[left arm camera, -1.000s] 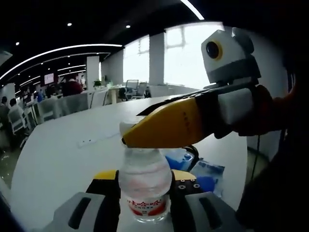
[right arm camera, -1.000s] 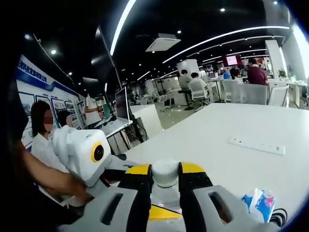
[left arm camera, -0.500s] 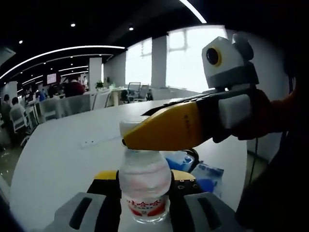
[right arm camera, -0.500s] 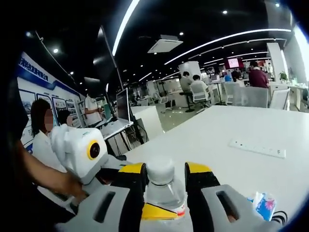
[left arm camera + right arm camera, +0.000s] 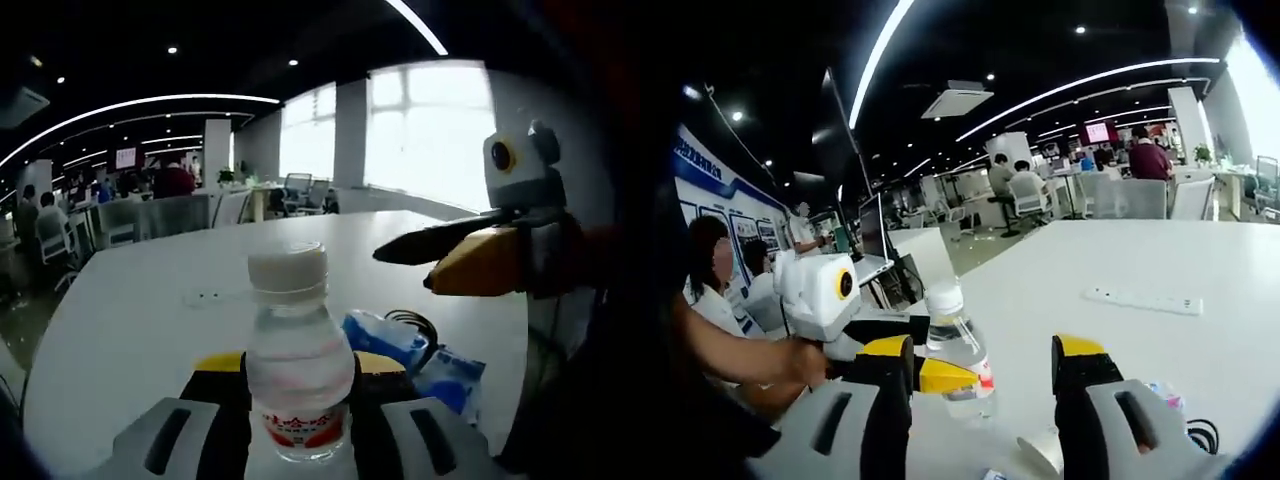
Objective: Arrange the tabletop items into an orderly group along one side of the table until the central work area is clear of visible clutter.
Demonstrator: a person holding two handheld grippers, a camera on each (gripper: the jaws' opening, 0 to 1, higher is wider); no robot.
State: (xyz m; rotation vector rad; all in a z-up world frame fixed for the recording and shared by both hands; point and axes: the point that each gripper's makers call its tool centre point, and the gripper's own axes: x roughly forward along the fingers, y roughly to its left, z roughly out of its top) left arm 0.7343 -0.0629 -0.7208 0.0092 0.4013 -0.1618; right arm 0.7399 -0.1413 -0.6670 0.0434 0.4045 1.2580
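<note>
Where the wide white desk [image 5: 130, 340] runs back from both cameras, an open office lies behind it: curved ceiling light strips, bright windows, rows of chairs and seated people, and a poster wall in the right gripper view.

One water bottle [image 5: 298, 360] stands upright on the desk, clear with a white cap and a red label. The left hand-held gripper [image 5: 298, 395] is clamped on its lower body, a yellow-tipped jaw on each side. In the right gripper view the same bottle [image 5: 958, 352] stands left of centre with one yellow jaw of the left hand-held gripper [image 5: 940, 375] against its side.

The right hand-held gripper [image 5: 985, 365] has its jaws spread wide with nothing between them, well apart from the bottle; in the left gripper view the right hand-held gripper [image 5: 440, 255] comes in from the right, above the desk.

Two blue-and-white packets [image 5: 385, 338] lie just behind the bottle, touching each other, with a loop of black cable [image 5: 415, 322] beside them. One white power strip [image 5: 1145, 301] lies flat farther out on the desk.

The bottle's base is cut off by the left view's lower edge, and the label print is too blurred to read. A pale object [image 5: 1045, 452] near the right jaws is cut off and hard to make out.
</note>
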